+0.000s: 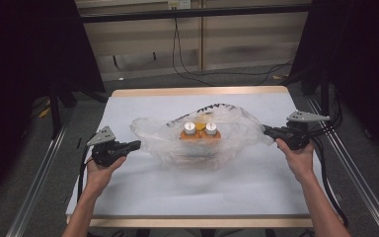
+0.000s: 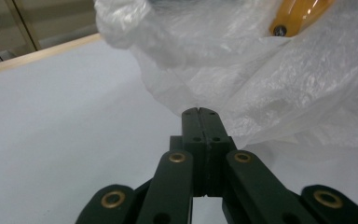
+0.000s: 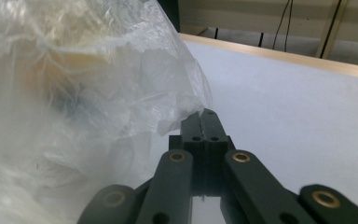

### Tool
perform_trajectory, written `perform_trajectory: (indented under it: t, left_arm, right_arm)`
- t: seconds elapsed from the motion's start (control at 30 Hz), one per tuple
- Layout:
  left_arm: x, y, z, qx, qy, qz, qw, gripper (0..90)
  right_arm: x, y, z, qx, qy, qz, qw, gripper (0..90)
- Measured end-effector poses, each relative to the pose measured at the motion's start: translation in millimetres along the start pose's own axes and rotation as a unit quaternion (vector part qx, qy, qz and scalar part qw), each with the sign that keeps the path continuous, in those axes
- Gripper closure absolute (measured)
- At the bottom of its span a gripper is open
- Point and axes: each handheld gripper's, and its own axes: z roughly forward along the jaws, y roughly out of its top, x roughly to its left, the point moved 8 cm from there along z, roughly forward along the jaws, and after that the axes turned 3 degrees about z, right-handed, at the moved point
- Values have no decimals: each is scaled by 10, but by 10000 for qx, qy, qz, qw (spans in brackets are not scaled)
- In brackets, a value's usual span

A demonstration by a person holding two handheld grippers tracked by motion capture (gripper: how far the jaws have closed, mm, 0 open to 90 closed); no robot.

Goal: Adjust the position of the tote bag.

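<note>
A crumpled clear plastic bag [image 1: 158, 140] lies in the middle of the white-covered table [image 1: 177, 192]. Inside it stand two orange bottles with white caps [image 1: 189, 129] [image 1: 210, 129]. My left gripper [image 1: 139, 144] is at the bag's left end, and my right gripper [image 1: 265, 129] is at its right end. In the left gripper view the jaws [image 2: 199, 111] are shut, with the edge of the bag's film [image 2: 270, 84] running into their tips and an orange bottle [image 2: 298, 14] behind. In the right gripper view the shut jaws [image 3: 202, 113] pinch a corner of the bag [image 3: 74, 93].
The table has a wooden far edge [image 1: 197, 91] and near edge. Metal rails [image 1: 39, 173] run along both sides on the floor. Black cables [image 1: 202, 74] lie on the floor beyond the table, and dark stands flank it.
</note>
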Motion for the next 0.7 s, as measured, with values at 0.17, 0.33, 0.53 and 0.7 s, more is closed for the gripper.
perform_trajectory:
  t: [0.17, 0.33, 0.53, 0.7]
  left_arm:
    - [-21, -75, 71, 195, -89, -1, 9998, 900]
    - [-67, -176, 109, 407, -95, 133, 9990, 900]
    - [-102, -224, 127, 444, -222, 28, 9988, 900]
    - [-107, -305, 151, 602, -233, 25, 9979, 900]
  right_arm:
    - [-39, -101, 60, 246, -106, -50, 9996, 900]
    - [-94, -216, 96, 472, -162, -43, 9987, 900]
    - [-131, -287, 54, 611, -214, -88, 9979, 900]
    - [-114, -402, 84, 819, -157, -87, 9965, 900]
